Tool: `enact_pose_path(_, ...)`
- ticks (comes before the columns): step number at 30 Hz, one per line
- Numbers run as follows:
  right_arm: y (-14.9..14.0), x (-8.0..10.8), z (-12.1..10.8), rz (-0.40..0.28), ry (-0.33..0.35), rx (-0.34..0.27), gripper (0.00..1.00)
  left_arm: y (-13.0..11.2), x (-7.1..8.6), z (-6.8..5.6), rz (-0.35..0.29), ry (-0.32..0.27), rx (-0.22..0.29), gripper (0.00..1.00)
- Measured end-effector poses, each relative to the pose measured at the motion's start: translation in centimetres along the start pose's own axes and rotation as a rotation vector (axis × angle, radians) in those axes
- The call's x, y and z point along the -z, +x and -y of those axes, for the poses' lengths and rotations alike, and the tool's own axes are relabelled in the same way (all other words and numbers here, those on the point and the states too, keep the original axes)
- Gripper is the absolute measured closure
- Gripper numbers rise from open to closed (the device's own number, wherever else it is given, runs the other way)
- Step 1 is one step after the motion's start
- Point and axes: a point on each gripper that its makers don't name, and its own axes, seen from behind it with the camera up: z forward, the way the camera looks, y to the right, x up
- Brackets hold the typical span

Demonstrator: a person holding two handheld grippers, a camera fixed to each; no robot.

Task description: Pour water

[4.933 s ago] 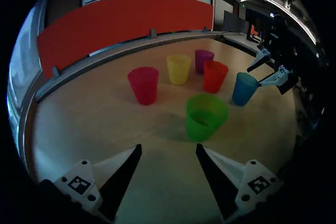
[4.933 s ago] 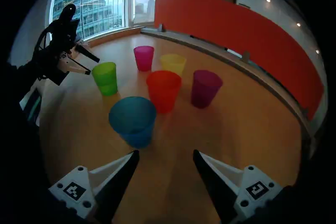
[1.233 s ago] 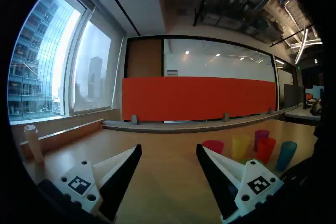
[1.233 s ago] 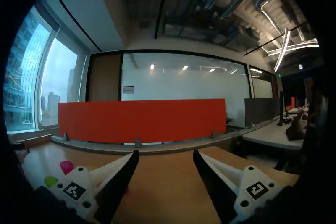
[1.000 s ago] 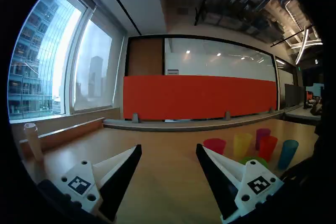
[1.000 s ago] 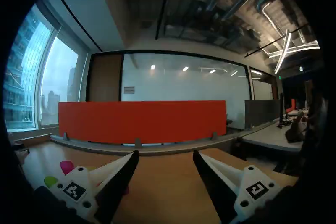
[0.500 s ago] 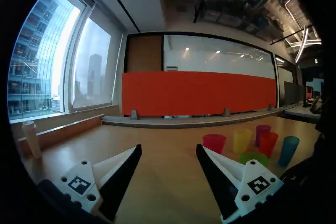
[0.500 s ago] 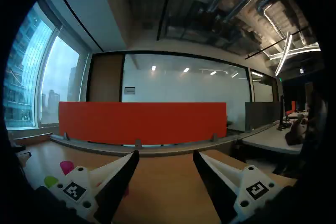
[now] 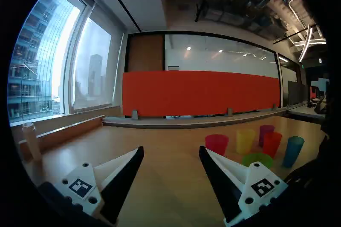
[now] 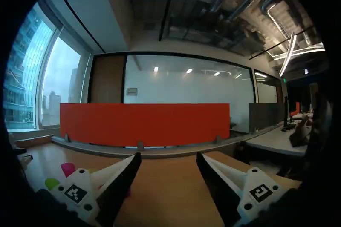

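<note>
1. In the left gripper view, the left claw [image 9: 170,147] gapes wide over the wooden table [image 9: 162,176], with nothing between its fingers.
2. In the right gripper view, the right claw [image 10: 168,154] is just as wide and empty.
3. Past the left claw's right finger, cups stand upright in a cluster on the table. The green cup [image 9: 257,159] is nearest, then the blue cup [image 9: 294,151], pink cup [image 9: 216,143], orange cup [image 9: 272,144], yellow cup [image 9: 245,141] and purple cup [image 9: 266,133].
4. An orange partition [image 9: 200,93] lines the table's far edge.
</note>
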Motion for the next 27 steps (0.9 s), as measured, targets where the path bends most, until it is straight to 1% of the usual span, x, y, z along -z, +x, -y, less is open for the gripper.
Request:
enact_pose_path(8, -0.1, 0.3, 0.0, -0.011, 0.019, -0.005, 0.01, 0.0, 0.0, 0.0, 0.0, 0.0, -0.002, 0.04)
enact_pose_path(14, -0.6, 0.5, 0.4, -0.014, 0.048, 0.004, 0.01, 0.0, 0.0, 0.0, 0.0, 0.0, 0.0, 0.04)
enact_pose_path(20, -2.0, 0.4, 1.2, -0.007, 0.094, 0.007, 0.01, 0.0, 0.0, 0.0, 0.0, 0.0, -0.001, 0.04)
enact_pose_path(27, -4.0, -0.2, 2.1, 0.006, 0.136, 0.021, 0.01, 0.0, -0.1, 0.1, 0.0, 0.0, -0.001, 0.04)
